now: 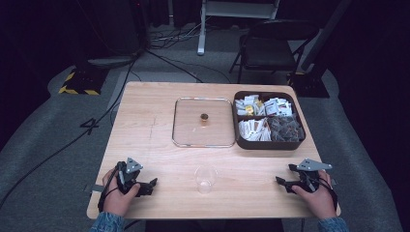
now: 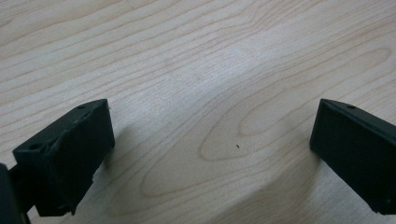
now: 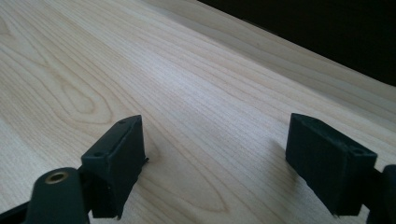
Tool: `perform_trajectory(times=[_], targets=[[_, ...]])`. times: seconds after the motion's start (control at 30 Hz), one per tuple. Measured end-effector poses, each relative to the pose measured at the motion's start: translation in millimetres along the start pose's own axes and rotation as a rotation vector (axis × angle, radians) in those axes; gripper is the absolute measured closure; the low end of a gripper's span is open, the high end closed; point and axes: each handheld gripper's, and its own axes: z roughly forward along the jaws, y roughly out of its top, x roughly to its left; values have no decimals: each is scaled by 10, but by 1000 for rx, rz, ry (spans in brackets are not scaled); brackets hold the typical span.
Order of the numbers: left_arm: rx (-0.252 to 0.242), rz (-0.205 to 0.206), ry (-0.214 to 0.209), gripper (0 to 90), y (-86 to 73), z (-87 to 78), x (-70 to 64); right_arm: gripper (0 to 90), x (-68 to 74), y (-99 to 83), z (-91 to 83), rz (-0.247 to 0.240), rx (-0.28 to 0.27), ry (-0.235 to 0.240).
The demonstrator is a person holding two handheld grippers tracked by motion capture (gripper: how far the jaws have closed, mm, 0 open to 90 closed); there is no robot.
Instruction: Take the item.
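My left gripper [image 1: 151, 186] rests on the wooden table [image 1: 159, 159] near its front left corner, held by a hand. Its jaws stand wide open over bare wood in the left gripper view [image 2: 212, 140], nothing between them. My right gripper [image 1: 283, 182] lies near the front right corner, also in a hand. Its jaws are spread wide over bare wood in the right gripper view [image 3: 215, 158]. A clear plastic cup [image 1: 205, 179] stands upright at the front middle, between the two grippers and apart from both.
A square glass lid [image 1: 186, 137] with a small brown knob [image 1: 204, 118] lies flat at the table's middle. To its right stands a dark box [image 1: 300, 142] with compartments of several packets. A folding chair [image 1: 270, 48] and cables are on the floor beyond.
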Motion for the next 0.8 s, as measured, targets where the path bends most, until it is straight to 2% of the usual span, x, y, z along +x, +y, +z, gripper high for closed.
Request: perform_trajectory(times=[0.33, 0.57, 0.67, 0.7, 0.8], targets=[[-2, 24, -13, 0, 28, 24, 28, 200, 0, 0, 0, -1, 0, 0], [-4, 18, -15, 0, 31, 30, 25, 202, -4, 0, -1, -1, 0, 2], [-4, 21, -15, 0, 33, 30, 27, 224, -10, -1, -3, 1, -3, 1], [-4, 21, -15, 0, 33, 30, 28, 290, -31, -10, -20, 7, -10, -6], [-2, 20, -17, 0, 35, 30, 28, 321, -53, -14, -31, 16, -15, -6]])
